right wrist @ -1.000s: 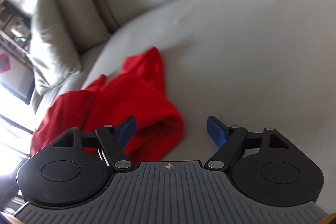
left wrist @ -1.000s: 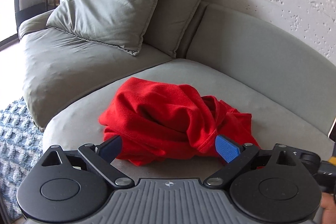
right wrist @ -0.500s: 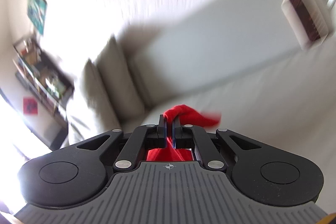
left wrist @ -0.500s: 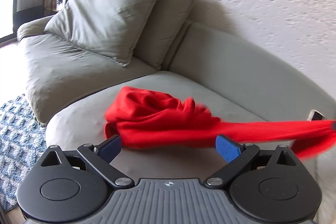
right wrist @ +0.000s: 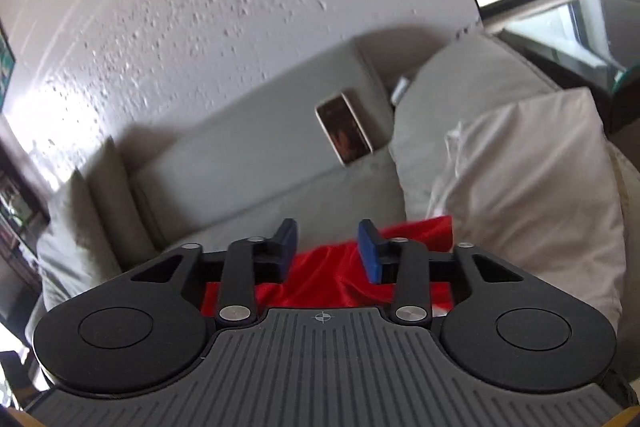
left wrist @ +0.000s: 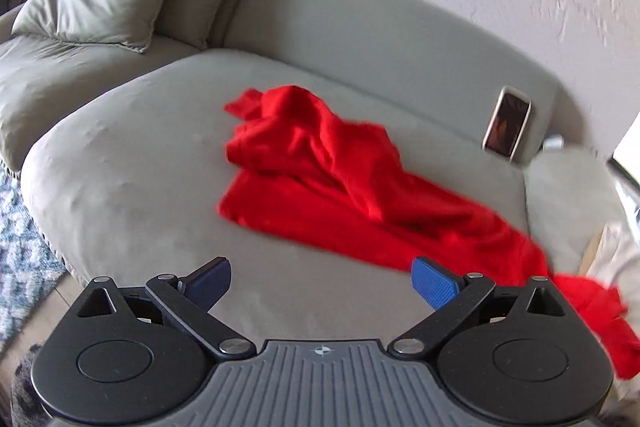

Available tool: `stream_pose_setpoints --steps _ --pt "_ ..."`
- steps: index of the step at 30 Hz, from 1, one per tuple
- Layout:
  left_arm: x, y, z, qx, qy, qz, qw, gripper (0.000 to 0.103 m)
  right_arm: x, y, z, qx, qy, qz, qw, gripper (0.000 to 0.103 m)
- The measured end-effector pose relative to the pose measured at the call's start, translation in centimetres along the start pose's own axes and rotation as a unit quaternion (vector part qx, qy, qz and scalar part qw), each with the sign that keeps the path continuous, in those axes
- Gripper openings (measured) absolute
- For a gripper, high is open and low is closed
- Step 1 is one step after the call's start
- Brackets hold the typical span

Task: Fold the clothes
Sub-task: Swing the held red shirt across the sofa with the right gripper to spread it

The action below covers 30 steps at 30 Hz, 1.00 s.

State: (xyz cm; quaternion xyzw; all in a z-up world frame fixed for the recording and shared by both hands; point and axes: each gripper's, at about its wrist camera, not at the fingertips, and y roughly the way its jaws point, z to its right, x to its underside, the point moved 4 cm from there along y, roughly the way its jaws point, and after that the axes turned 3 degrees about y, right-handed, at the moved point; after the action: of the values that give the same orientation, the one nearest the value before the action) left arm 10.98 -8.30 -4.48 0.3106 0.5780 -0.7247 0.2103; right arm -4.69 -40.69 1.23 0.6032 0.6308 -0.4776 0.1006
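**Inspector:** Location of the red garment (left wrist: 352, 183)?

**Assistant:** It lies stretched out and rumpled on the seat of the grey sofa (left wrist: 128, 163), bunched toward the middle, with one end trailing off to the right edge of the seat. A phone (left wrist: 507, 125) leans upright against the backrest, apart from the cloth.

**Inspector:** The left gripper (left wrist: 320, 279)?

**Assistant:** Its jaws stand wide, nothing between them. The blue pads (left wrist: 436, 287) hang over bare cushion, just short of the cloth's near edge.

**Inspector:** The right gripper (right wrist: 328, 247)?

**Assistant:** Its jaws are partly apart and opening. Red fabric (right wrist: 324, 287) shows below and behind them; the pads (right wrist: 369, 251) do not press on it. A pale pillow (right wrist: 528, 195) sits to its right.
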Motion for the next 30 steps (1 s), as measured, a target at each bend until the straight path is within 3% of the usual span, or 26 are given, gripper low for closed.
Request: stream_pose_setpoints --steps 3,7,16,20,23,28,30 --pt "0.9 0.6 0.3 -0.023 0.016 -0.006 0.9996 0.098 2.4 1.3 0.0 -0.014 -0.015 -0.046 0.999 0.057" --pt "1.8 0.5 -0.4 -0.032 0.002 -0.009 0.9994 0.097 4.6 4.3 -0.1 -0.028 -0.020 -0.102 0.994 0.057" --pt "1.2 2.5 0.3 -0.020 0.006 -0.028 0.9994 0.097 5.6 12.7 0.9 0.016 -0.011 -0.143 0.990 0.059" --pt "-0.5 3.8 1.7 -0.008 0.020 -0.021 0.9995 0.097 4.0 17.2 0.6 0.034 -0.023 -0.128 0.991 0.091" --pt "-1.5 4.5 2.7 -0.001 0.033 -0.010 0.9994 0.098 3.0 21.4 0.3 0.074 -0.063 -0.126 0.987 0.092" --pt "-2.0 5.2 3.0 -0.001 0.052 -0.011 0.9986 0.098 3.6 27.3 1.2 0.135 -0.085 -0.160 0.974 0.092" --pt "-2.2 5.3 2.6 -0.004 0.046 -0.013 0.9988 0.098 4.7 28.7 1.6 0.128 -0.081 -0.190 0.970 0.051"
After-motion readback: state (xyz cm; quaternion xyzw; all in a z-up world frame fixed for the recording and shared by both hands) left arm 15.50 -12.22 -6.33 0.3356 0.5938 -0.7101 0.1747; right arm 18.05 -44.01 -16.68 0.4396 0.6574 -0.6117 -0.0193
